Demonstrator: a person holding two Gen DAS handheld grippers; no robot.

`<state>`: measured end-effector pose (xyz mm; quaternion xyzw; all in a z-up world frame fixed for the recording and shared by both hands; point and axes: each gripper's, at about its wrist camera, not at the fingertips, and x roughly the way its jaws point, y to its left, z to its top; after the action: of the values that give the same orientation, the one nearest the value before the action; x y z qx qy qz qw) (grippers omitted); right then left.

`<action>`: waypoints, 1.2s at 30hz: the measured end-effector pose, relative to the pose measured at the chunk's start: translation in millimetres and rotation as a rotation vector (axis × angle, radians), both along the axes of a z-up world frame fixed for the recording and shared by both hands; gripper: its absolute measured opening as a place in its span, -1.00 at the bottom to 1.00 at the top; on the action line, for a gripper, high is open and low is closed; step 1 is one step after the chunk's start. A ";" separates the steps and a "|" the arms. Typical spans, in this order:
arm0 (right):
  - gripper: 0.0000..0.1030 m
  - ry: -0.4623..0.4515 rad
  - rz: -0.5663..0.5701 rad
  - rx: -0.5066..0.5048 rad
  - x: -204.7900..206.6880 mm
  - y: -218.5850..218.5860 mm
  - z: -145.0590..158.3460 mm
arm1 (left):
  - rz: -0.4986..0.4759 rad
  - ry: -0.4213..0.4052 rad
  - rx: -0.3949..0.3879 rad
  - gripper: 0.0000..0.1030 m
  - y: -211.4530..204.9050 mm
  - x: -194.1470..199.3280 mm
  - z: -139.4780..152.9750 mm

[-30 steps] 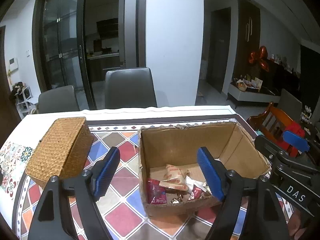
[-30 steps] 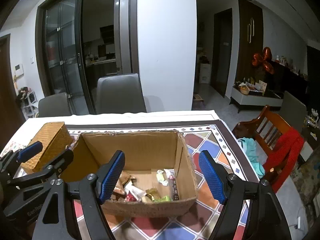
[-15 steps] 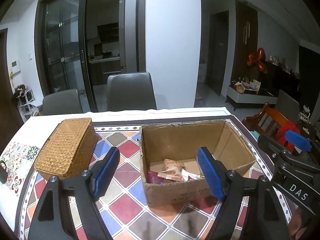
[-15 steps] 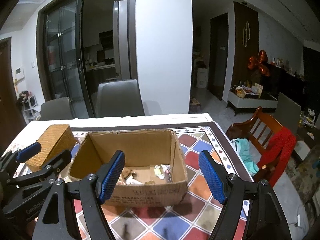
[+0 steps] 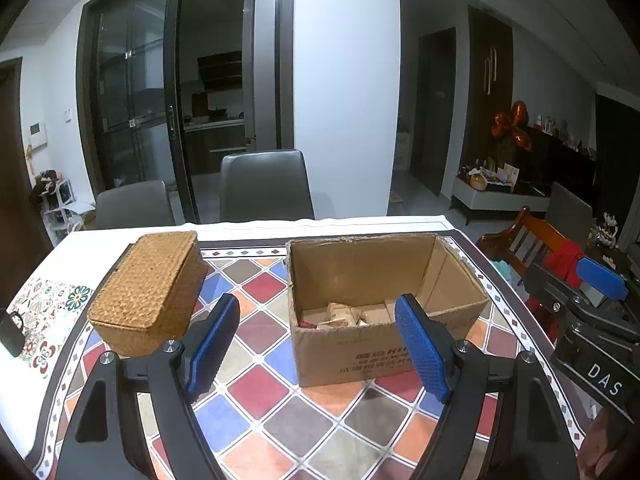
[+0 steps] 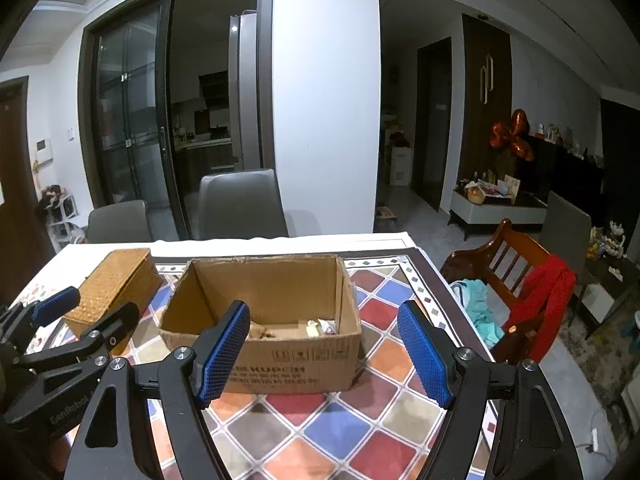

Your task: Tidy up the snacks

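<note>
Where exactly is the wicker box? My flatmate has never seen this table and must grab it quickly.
Start at the table with the coloured diamond-pattern cloth. Two containers stand on it side by side: an open cardboard box holding snack packets, and, to its left, the wicker box. It is the golden-brown woven one with its flat lid shut, lower than the cardboard box and not touching it.

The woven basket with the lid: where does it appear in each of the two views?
Left wrist view: woven basket at middle left, left of the cardboard box.
Right wrist view: it is smaller, at far left, behind the left gripper.
Shared landmark: the cardboard box.
</note>
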<state>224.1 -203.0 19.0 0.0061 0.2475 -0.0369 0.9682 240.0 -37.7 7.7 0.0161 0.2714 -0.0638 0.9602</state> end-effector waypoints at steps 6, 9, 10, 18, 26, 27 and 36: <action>0.50 -0.011 -0.002 -0.005 -15.9 0.5 1.3 | 0.001 -0.008 -0.003 0.55 3.2 -16.4 2.3; 0.50 -0.017 -0.004 -0.007 -25.3 1.8 0.8 | 0.003 -0.014 0.000 0.55 5.8 -26.1 2.1; 0.50 -0.018 -0.005 -0.007 -28.4 3.1 0.3 | 0.002 -0.017 0.003 0.55 6.9 -29.8 2.4; 0.50 -0.020 -0.012 -0.004 -56.7 5.5 -3.0 | -0.004 -0.022 0.004 0.55 12.0 -55.5 -0.7; 0.50 -0.018 -0.018 -0.007 -82.1 5.4 -5.4 | -0.005 -0.027 -0.006 0.60 17.3 -84.0 -5.1; 0.50 -0.016 -0.018 -0.007 -84.8 5.5 -6.1 | -0.005 -0.029 -0.006 0.61 17.9 -86.8 -5.6; 0.60 -0.028 -0.021 -0.011 -111.5 5.4 -10.1 | -0.007 -0.033 -0.010 0.65 25.8 -114.1 -10.9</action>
<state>112.7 -197.7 8.9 0.0040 0.2339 -0.0484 0.9710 125.9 -12.0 -3.2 0.0135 0.2551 -0.0681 0.9644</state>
